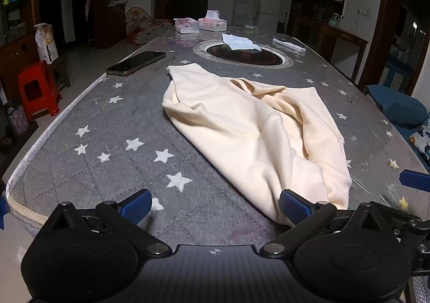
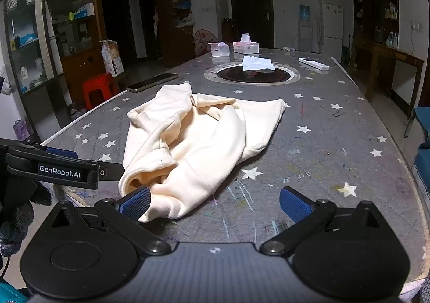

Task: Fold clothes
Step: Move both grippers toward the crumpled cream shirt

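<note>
- Left wrist view: the left gripper is spread wide, with nothing between its blue pads.
- The cream garment lies crumpled on the table, ahead of this gripper and to its right. The near corner of the cloth comes down to the right pad and seems to touch it, but the pad does not clamp it.
- Ahead to the left, near the table edge, lies a phone. Far ahead there is a round dark hob with a white paper on it, and beyond it two tissue boxes.
- Only this view shows a blue pad of the right gripper at the right edge, and a blue cushion beside the table.
- A red stool stands on the floor to the left.
- Right wrist view: the right gripper is also wide apart and holds nothing.
- Here the garment lies ahead and to the left; its near fold touches the left pad, while the right pad stands over the bare table.
- Only this view shows the side of the left gripper, just left of the cloth, with the label "GenRobot.AI", and a dark gloved hand behind it.
- It also shows more clearly a white remote, far ahead to the right.
</note>
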`<state>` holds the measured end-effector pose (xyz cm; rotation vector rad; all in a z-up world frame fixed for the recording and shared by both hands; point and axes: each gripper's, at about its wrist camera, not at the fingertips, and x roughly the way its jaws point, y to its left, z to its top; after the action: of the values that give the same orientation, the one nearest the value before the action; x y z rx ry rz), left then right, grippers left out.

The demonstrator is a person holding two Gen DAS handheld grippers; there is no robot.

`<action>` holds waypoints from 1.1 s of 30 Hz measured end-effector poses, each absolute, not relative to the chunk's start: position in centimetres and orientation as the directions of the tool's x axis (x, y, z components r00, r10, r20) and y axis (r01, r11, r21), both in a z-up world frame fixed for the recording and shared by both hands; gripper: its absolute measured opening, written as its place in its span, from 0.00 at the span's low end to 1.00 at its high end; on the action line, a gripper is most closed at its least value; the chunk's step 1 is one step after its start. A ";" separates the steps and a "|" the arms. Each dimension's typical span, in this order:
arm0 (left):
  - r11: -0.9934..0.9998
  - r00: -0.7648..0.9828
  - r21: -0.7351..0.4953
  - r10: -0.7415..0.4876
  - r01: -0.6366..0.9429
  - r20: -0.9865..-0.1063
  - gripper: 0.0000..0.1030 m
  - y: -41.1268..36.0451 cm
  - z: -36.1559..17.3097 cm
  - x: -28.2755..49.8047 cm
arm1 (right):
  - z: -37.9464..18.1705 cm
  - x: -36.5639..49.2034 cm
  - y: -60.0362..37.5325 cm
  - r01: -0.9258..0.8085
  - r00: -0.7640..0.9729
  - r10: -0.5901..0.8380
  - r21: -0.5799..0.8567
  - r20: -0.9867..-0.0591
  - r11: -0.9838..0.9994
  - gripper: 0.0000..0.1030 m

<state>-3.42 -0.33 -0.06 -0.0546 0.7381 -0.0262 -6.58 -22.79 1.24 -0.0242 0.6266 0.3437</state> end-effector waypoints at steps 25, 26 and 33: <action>0.997 0.764 -0.061 -0.081 0.055 -0.641 1.00 -1.0 1.1 -4.5 | 2.6 -8.4 -22.3 -0.328 0.795 0.295 0.035 -0.530 0.944 1.00; 0.997 0.763 -0.062 -0.082 0.055 -0.641 1.00 -1.0 1.1 -4.5 | 2.6 -8.4 -22.2 -0.329 0.794 0.296 0.033 -0.531 0.944 1.00; 0.997 0.758 -0.060 -0.081 0.055 -0.647 1.00 -1.0 1.1 -4.0 | 2.5 -7.8 -22.3 -0.333 0.787 0.301 0.039 -0.539 0.942 1.00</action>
<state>-4.02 -1.01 1.12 -0.0380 0.7065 -0.0741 -7.84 -22.27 2.51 -0.0591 0.5705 0.3418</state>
